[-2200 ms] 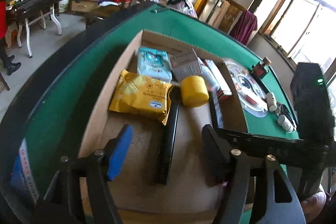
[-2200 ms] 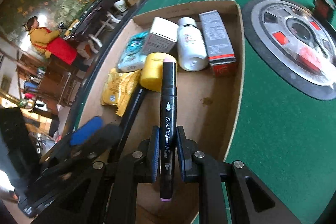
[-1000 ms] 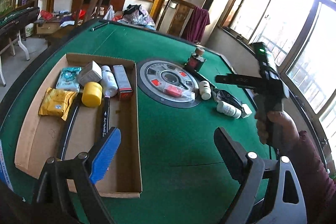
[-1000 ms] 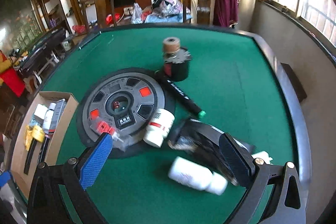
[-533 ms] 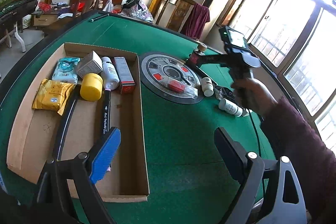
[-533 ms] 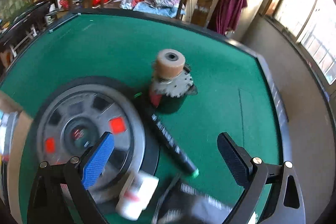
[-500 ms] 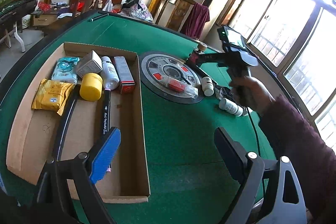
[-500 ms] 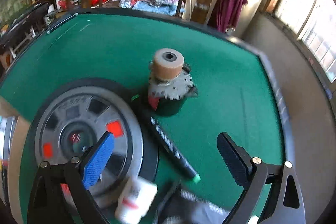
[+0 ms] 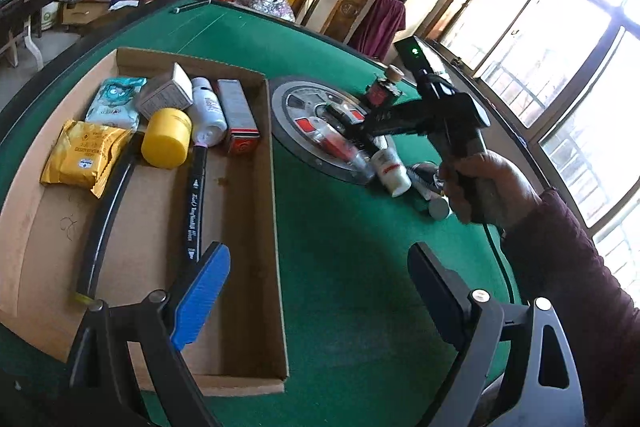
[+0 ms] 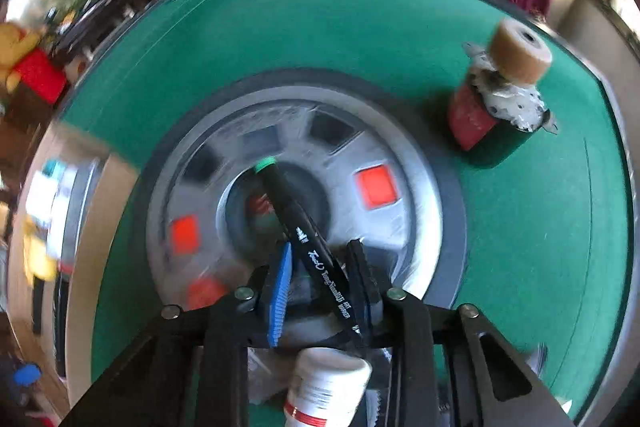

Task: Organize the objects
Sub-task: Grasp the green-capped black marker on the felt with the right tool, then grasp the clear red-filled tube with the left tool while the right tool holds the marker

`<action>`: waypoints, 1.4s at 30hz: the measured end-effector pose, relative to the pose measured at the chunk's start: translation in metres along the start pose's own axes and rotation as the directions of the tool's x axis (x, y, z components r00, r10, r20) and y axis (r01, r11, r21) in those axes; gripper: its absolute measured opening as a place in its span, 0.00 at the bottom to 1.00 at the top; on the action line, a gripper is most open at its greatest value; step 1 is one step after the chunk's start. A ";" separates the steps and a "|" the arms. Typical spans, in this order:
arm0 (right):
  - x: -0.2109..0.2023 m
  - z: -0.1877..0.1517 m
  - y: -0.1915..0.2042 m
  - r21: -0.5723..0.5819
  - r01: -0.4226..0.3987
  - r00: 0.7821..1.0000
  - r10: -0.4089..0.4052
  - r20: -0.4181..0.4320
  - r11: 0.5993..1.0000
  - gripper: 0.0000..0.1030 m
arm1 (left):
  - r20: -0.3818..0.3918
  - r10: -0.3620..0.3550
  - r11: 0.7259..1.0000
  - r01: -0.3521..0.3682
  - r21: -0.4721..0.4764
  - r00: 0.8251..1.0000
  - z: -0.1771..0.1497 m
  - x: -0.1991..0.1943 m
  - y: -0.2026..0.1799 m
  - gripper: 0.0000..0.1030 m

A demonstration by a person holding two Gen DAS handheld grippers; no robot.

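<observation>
My right gripper (image 10: 322,269) is shut on a black marker with a green end (image 10: 304,239), held over the round grey dial (image 10: 400,227) in the table's middle; it also shows in the left wrist view (image 9: 362,131). My left gripper (image 9: 316,275) is open and empty above the front of the cardboard box (image 9: 276,227). The box holds a black marker (image 9: 194,203), a yellow jar (image 9: 166,137), a gold packet (image 9: 82,157), a white bottle (image 9: 208,111) and a red-ended carton (image 9: 236,115).
A dark bottle with a cork top (image 10: 500,95) stands on the green felt beyond the dial. A white pill bottle (image 9: 390,171) lies at the dial's edge, another white bottle (image 10: 326,391) lies under my right gripper. Chairs and shelves stand behind the table.
My right gripper has closed on the green-ended marker that lay beside the cork bottle and lifted it over the dial. My left gripper stays open above the box.
</observation>
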State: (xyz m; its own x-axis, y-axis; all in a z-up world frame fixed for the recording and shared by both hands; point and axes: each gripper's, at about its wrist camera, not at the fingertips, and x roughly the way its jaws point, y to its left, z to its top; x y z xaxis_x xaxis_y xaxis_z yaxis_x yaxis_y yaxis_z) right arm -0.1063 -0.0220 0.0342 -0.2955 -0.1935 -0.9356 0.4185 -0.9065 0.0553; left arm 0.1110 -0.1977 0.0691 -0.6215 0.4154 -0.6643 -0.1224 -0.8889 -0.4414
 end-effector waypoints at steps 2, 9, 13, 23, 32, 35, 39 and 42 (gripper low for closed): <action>-0.007 -0.015 0.014 -0.028 -0.026 1.000 0.025 -0.009 0.999 0.24 | 0.004 0.001 1.000 -0.001 0.007 1.000 0.000 -0.002 -0.002 0.87; -0.033 -0.088 0.048 -0.104 -0.060 0.998 0.058 -0.025 0.993 0.22 | 0.024 0.027 0.999 -0.028 0.044 0.999 0.004 -0.007 -0.014 0.87; -0.051 -0.119 0.040 -0.059 -0.047 0.997 0.051 0.058 0.997 0.22 | 0.012 0.104 0.991 -0.105 0.083 0.994 0.011 0.008 -0.024 0.87; -0.125 -0.158 -0.030 0.218 -0.088 0.864 -0.035 0.502 0.972 0.92 | -0.005 0.255 0.948 -0.249 0.201 0.967 0.037 0.079 -0.068 0.86; -0.110 -0.138 -0.048 0.243 -0.162 0.863 0.017 0.505 0.956 0.92 | -0.129 0.362 0.927 -0.342 0.154 0.923 0.049 0.134 -0.048 0.46; -0.105 -0.135 -0.042 0.224 -0.162 0.861 0.026 0.508 0.961 0.92 | -0.118 0.395 0.913 -0.375 0.162 0.911 0.050 0.134 -0.044 0.46; -0.101 -0.133 -0.039 0.216 -0.172 0.864 0.042 0.502 0.961 0.92 | -0.106 0.425 0.897 -0.402 0.185 0.899 0.056 0.142 -0.048 0.47; -0.099 -0.133 -0.042 0.227 -0.177 0.867 0.043 0.497 0.958 0.92 | -0.079 0.445 0.879 -0.419 0.226 0.892 0.058 0.148 -0.056 0.51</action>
State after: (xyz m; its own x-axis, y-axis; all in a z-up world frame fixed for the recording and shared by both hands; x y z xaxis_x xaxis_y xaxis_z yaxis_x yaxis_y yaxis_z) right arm 0.0197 0.0849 0.0778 -0.6652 -0.3928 -0.6350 0.2583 -0.9190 0.2978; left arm -0.0188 -0.0978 0.0303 -0.5476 -0.0100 -0.8367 -0.0225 -0.9994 0.0266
